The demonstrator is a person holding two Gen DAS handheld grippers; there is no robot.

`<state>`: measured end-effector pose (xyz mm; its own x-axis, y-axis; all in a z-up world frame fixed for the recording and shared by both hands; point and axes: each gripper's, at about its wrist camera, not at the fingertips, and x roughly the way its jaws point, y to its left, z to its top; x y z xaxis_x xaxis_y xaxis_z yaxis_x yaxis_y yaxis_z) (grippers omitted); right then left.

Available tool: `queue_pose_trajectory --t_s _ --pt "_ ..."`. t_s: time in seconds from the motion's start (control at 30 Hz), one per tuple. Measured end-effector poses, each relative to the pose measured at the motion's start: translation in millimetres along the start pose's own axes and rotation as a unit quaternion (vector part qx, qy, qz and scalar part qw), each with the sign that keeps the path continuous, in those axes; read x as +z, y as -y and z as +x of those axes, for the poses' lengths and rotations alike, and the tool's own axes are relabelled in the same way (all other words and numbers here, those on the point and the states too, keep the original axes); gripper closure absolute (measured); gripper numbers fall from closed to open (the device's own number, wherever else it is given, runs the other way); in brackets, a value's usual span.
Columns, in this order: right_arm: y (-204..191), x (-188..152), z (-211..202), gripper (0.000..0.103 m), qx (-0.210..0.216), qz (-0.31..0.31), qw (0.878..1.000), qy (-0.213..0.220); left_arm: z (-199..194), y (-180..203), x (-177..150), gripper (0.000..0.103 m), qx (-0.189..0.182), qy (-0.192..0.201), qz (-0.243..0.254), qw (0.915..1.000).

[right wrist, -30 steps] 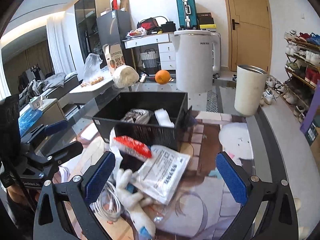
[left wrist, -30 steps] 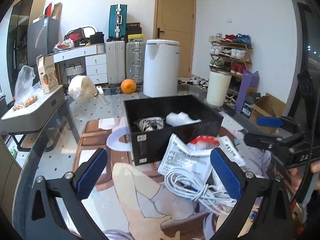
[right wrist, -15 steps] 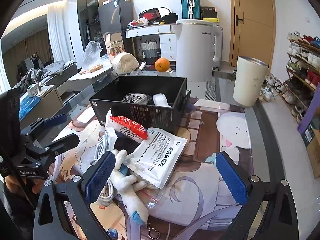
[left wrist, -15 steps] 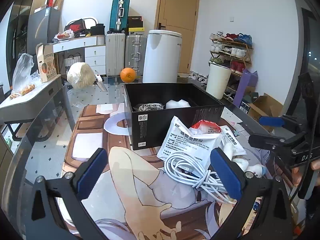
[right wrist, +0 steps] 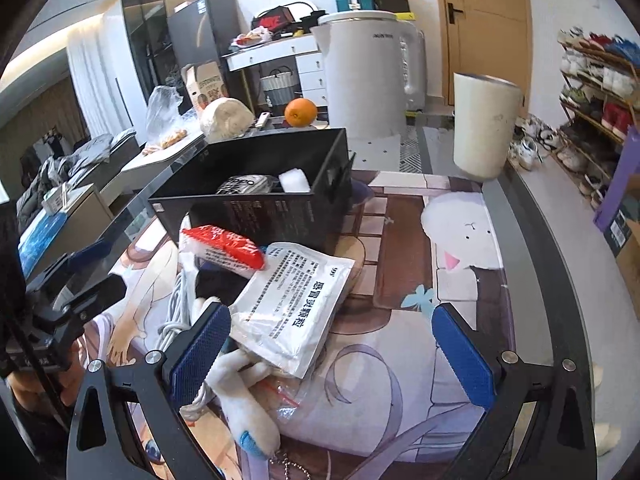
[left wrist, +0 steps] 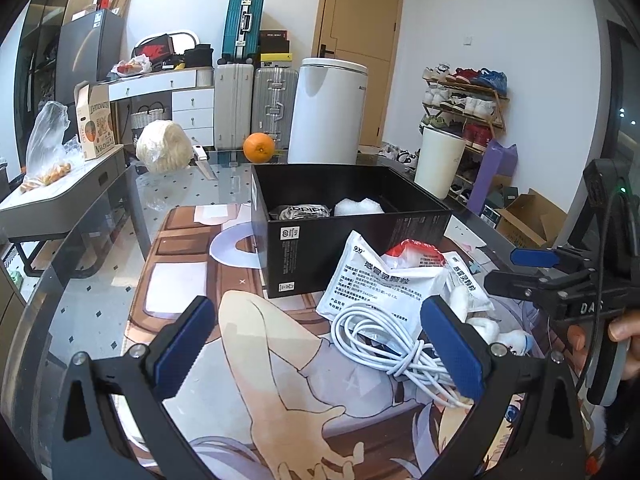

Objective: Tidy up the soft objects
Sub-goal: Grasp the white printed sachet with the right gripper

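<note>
A heap of soft things lies on the mat [left wrist: 192, 288] just in front of the black box [left wrist: 348, 236]: white pouches [right wrist: 292, 312], a red-topped packet [right wrist: 224, 246], a coiled white cable [left wrist: 384, 344] and a plush toy [right wrist: 244, 392]. The box holds a rolled cloth [left wrist: 300, 212] and a white wad [left wrist: 358, 206]. Left gripper [left wrist: 320, 344] and right gripper [right wrist: 332, 352] both hang spread wide and empty above the mat, the right one's left finger [right wrist: 200, 352] just beside the toy.

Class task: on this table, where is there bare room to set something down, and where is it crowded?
Free: the printed mat right of the black box, up to the white cup; also the mat left of the box in the left wrist view. Crowded: in front of the box, where the medicine packet, white cable and plush toy pile up.
</note>
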<state>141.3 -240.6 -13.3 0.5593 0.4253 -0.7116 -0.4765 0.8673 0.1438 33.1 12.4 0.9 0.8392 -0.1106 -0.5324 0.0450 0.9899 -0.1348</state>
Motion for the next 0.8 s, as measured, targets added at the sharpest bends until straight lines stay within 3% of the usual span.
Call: queue_pose_trajectory --t_s 0.37,0.8 --pt "-3.1 13.0 25.3 0.001 -0.020 0.006 0.999 -0.028 1.8 0.7 0.3 0.000 0.000 -0.006 0.002 1.0000" --pt "-18.3 18.1 53.6 0.001 -0.015 -0.010 0.998 -0.067 4.1 3.1 0.3 0.000 -0.001 -0.012 0.005 0.9999"
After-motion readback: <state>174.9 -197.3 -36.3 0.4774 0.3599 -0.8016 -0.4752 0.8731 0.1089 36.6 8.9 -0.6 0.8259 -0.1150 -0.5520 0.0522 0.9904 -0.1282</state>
